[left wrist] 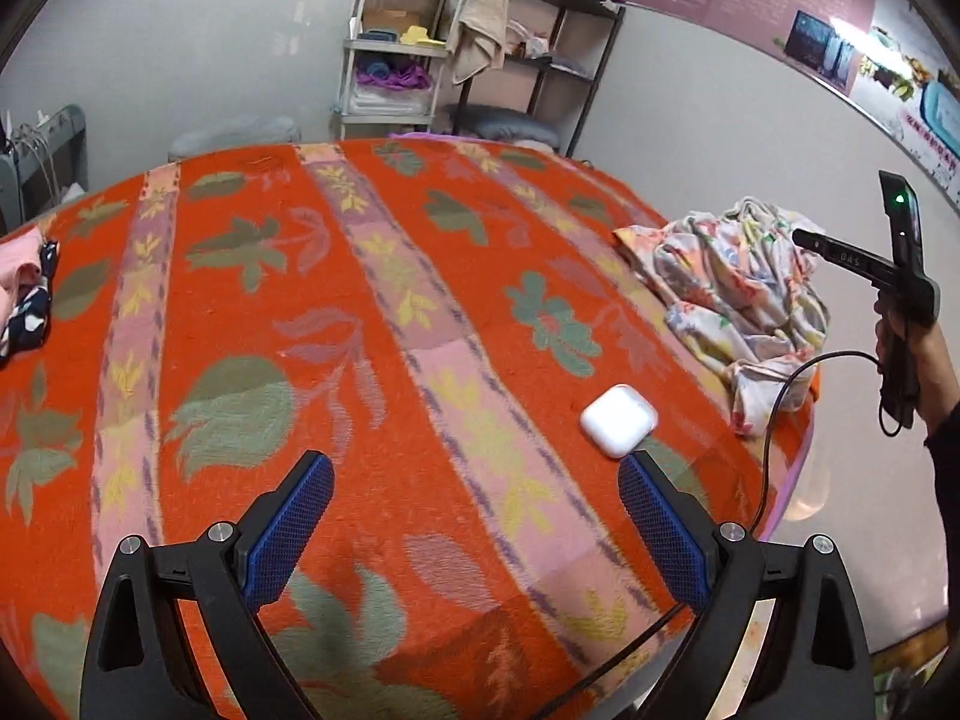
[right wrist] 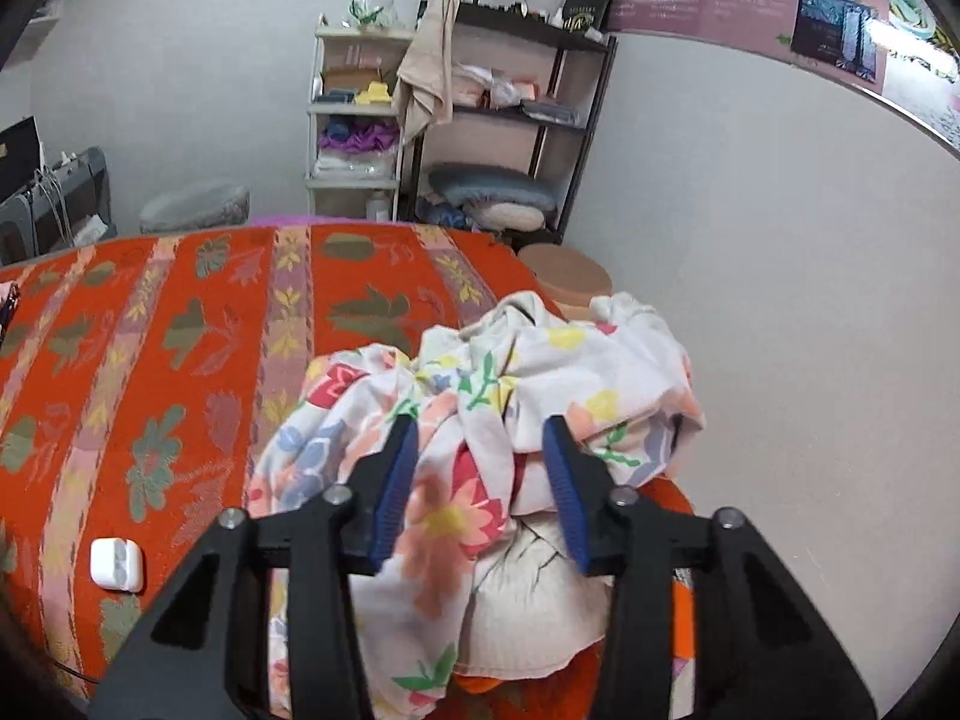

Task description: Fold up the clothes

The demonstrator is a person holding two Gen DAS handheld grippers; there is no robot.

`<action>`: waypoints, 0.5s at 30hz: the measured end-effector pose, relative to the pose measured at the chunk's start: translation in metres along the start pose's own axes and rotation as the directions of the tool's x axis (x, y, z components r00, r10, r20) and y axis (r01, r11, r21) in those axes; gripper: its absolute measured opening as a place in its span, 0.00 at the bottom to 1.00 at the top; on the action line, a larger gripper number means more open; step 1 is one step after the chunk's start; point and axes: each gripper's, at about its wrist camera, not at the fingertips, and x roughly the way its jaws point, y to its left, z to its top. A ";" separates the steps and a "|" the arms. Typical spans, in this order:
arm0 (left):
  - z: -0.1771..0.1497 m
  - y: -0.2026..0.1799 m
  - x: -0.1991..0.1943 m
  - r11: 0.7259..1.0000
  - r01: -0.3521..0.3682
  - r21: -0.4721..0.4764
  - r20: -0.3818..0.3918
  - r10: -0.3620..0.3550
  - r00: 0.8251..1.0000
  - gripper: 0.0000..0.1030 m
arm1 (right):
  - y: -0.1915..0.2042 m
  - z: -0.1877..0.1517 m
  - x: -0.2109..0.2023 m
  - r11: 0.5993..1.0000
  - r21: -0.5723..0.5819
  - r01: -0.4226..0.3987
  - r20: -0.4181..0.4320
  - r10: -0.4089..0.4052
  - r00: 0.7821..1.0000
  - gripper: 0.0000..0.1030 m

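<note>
Floral white garment (right wrist: 480, 420), crumpled heap, on orange blanket (right wrist: 150, 360) edge

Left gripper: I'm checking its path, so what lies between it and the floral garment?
In the left wrist view, a small white case lies on the blanket between the left gripper and the floral garment.

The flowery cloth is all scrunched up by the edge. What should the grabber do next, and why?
Probably lift it and carry it toward the middle of the orange blanket. The floral garment lies bunched at the bed's edge, and the right gripper has its fingers around a fold of it. The left gripper is open over bare blanket, near a white earbud case.
</note>
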 end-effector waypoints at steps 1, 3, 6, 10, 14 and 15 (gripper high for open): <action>0.001 0.004 -0.002 1.000 -0.011 -0.006 0.010 0.011 1.000 0.93 | -0.002 -0.001 0.008 1.000 0.003 -0.009 -0.034 0.009 0.999 0.15; 0.004 0.012 -0.005 1.000 -0.027 -0.013 0.024 0.028 0.999 0.93 | -0.007 -0.004 0.021 1.000 -0.005 -0.012 -0.083 0.012 0.997 0.17; 0.007 0.023 -0.006 0.999 -0.023 -0.040 0.017 0.024 1.000 0.93 | -0.011 -0.006 0.026 0.997 0.039 -0.062 -0.114 0.066 0.991 0.10; 0.007 0.042 -0.005 0.991 0.036 -0.125 -0.007 -0.037 0.999 0.93 | -0.030 0.004 0.013 0.890 0.319 -0.326 -0.036 0.355 0.934 0.03; 0.012 0.053 -0.015 0.988 0.027 -0.155 0.007 -0.026 1.000 0.93 | -0.042 0.053 -0.039 0.665 0.436 -0.606 0.249 0.558 0.791 0.02; 0.014 0.055 -0.021 0.989 0.015 -0.149 0.022 -0.012 1.000 0.93 | -0.036 0.070 -0.056 0.637 0.411 -0.652 0.296 0.584 0.756 0.02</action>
